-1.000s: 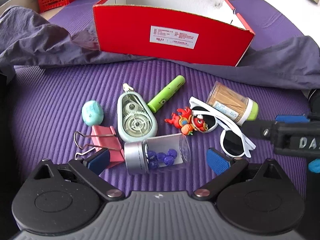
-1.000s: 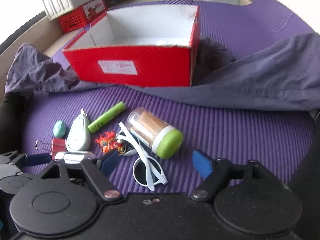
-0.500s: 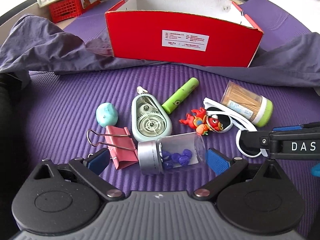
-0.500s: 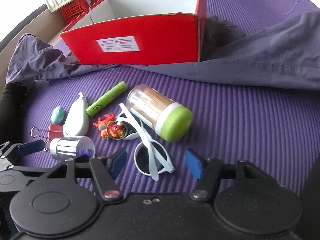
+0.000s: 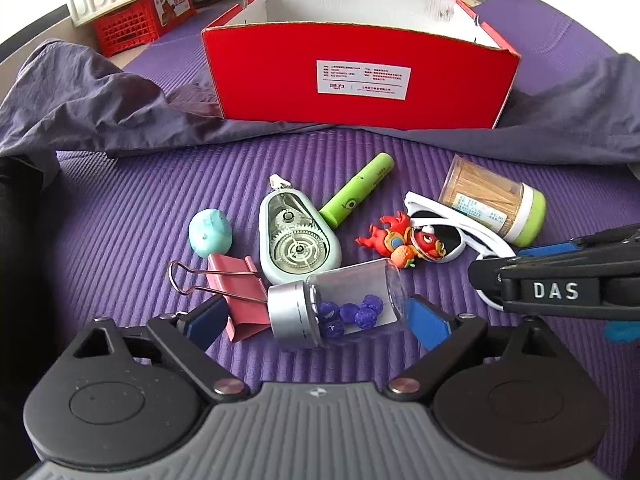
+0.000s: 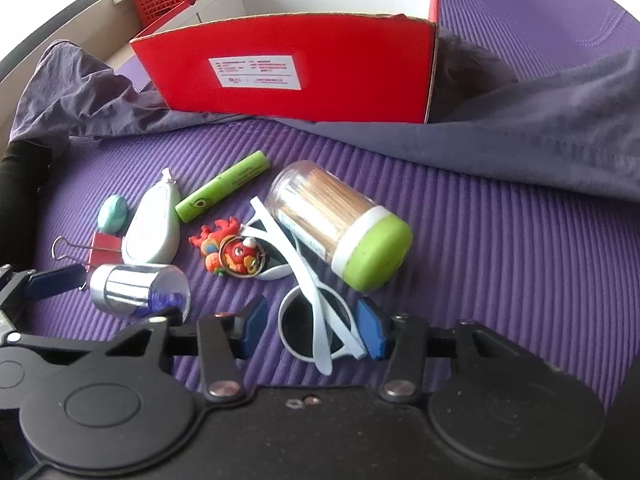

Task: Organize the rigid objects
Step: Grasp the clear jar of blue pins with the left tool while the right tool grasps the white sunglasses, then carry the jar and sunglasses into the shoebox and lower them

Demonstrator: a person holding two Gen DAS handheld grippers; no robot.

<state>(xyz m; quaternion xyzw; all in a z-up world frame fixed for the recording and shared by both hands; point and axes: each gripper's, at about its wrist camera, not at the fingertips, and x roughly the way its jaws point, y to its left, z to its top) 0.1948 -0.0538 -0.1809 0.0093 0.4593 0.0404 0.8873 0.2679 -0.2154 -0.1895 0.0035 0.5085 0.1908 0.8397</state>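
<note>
Small objects lie on a purple mat before a red box (image 5: 360, 76). My left gripper (image 5: 316, 320) is open around a clear jar of blue beads (image 5: 336, 304) with a silver lid, not clamped. A pink binder clip (image 5: 236, 292) touches the jar. My right gripper (image 6: 312, 326) is open and straddles the white sunglasses (image 6: 316, 304); its jaws stand narrower than before, near the frame. A toothpick jar (image 6: 340, 224) with a green lid, a red toy keychain (image 6: 228, 250), a green tube (image 6: 222, 192), a correction tape dispenser (image 5: 296, 236) and a teal egg (image 5: 210, 232) lie around.
A crumpled grey-purple cloth (image 6: 540, 120) lies around the box on both sides. A red crate (image 5: 140, 20) and a white basket stand at the far left. A dark object (image 6: 24, 160) sits at the mat's left edge.
Both grippers moved forward and down toward the objects. The right gripper's jaws narrowed around the sunglasses. The left gripper now frames the bead jar.
</note>
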